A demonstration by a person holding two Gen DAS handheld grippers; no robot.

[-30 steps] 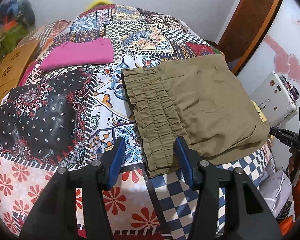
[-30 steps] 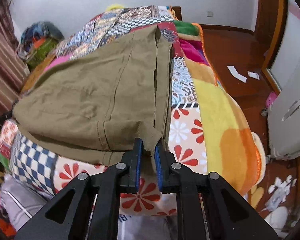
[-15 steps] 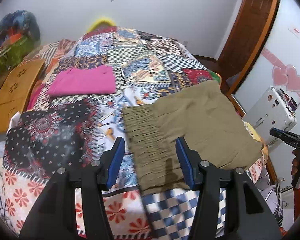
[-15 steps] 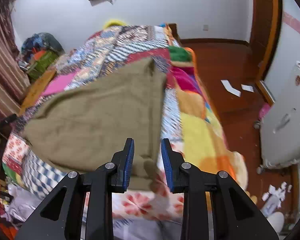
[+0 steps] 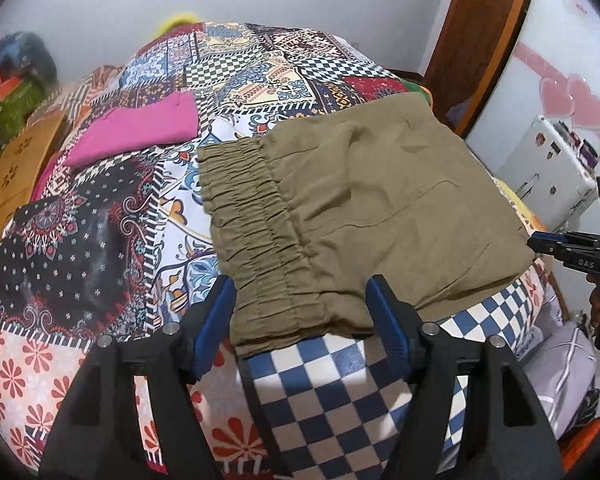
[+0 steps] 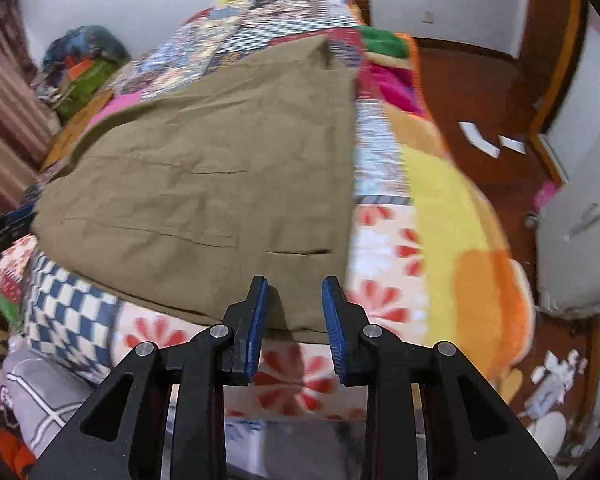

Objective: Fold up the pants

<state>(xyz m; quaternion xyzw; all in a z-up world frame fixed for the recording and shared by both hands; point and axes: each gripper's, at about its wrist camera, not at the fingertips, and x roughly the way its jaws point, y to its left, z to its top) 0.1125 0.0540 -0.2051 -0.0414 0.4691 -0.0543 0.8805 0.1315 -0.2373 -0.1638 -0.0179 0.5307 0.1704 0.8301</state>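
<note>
Olive-green pants point(image 5: 360, 208) lie folded into a rough rectangle on the patchwork bed, with the gathered elastic waistband point(image 5: 256, 236) toward the left. They also fill the middle of the right wrist view point(image 6: 204, 184). My left gripper point(image 5: 300, 320) is open and empty, its fingers straddling the near waistband corner from just in front. My right gripper point(image 6: 292, 320) is open and empty, just before the pants' near right corner. The right gripper also shows at the right edge of the left wrist view point(image 5: 572, 252).
A folded pink garment point(image 5: 140, 132) lies on the patchwork bedcover point(image 5: 80, 248) at the far left. A wooden board point(image 5: 16, 168) leans at the bed's left side. A white appliance point(image 5: 548, 176) and a wooden door stand to the right. Paper scraps lie on the floor point(image 6: 480, 140).
My right gripper has opened and let go of the pants' corner, then backed off slightly. My left gripper stayed open and moved back in close to the waistband.
</note>
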